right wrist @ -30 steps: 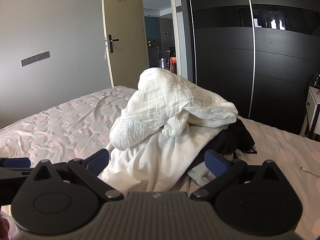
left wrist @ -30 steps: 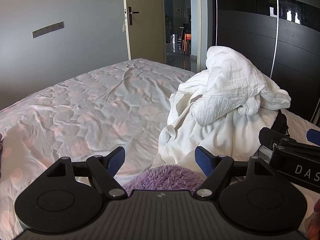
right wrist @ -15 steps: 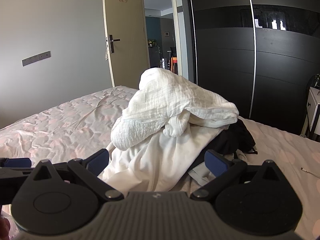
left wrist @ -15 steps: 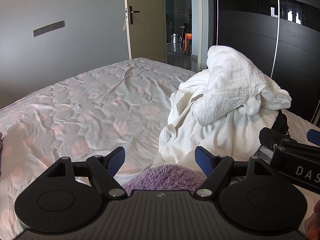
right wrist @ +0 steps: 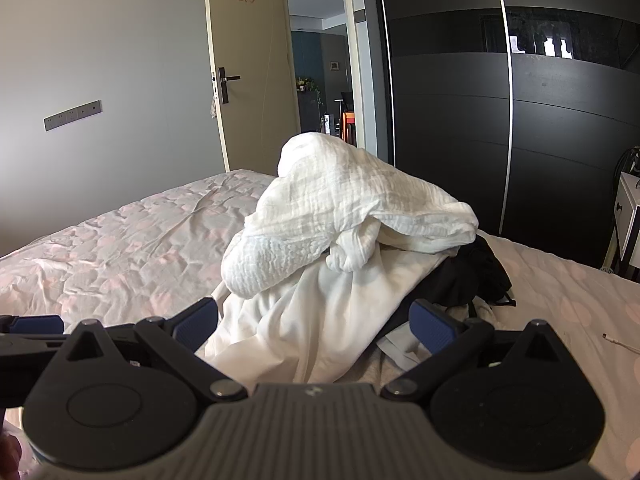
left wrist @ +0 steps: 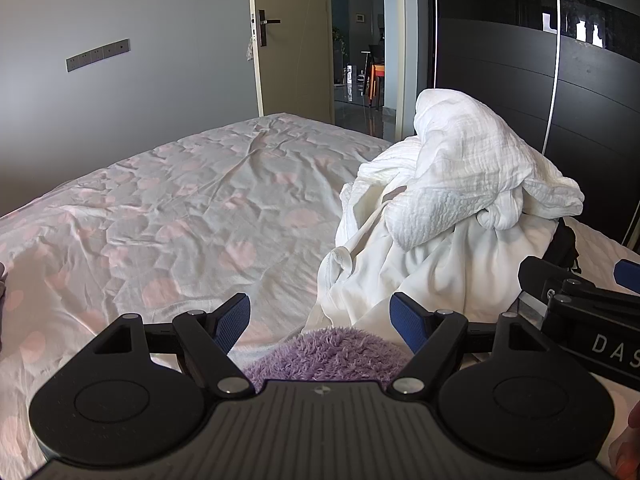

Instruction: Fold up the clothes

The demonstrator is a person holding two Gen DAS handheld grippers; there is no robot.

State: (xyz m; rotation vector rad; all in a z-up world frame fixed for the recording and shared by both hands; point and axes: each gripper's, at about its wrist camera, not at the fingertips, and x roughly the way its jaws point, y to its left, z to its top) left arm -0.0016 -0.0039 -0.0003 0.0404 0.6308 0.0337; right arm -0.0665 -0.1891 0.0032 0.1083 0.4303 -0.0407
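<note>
The heaped pile of white crinkled and smooth cloth (right wrist: 340,256) covers most of a black garment (right wrist: 476,276) lying under its right side; what kind of garment cannot be told. In front of the pile, the fuzzy purple fabric (left wrist: 324,354) is mostly hidden behind the left tool's body. Right of the pile, a thin white cable (right wrist: 622,345) runs off the picture's edge.

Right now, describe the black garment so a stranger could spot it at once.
On the pink-spotted bed, find the pile of white laundry. The black garment pokes out from under its right side, the only dark piece among the whites.
</note>
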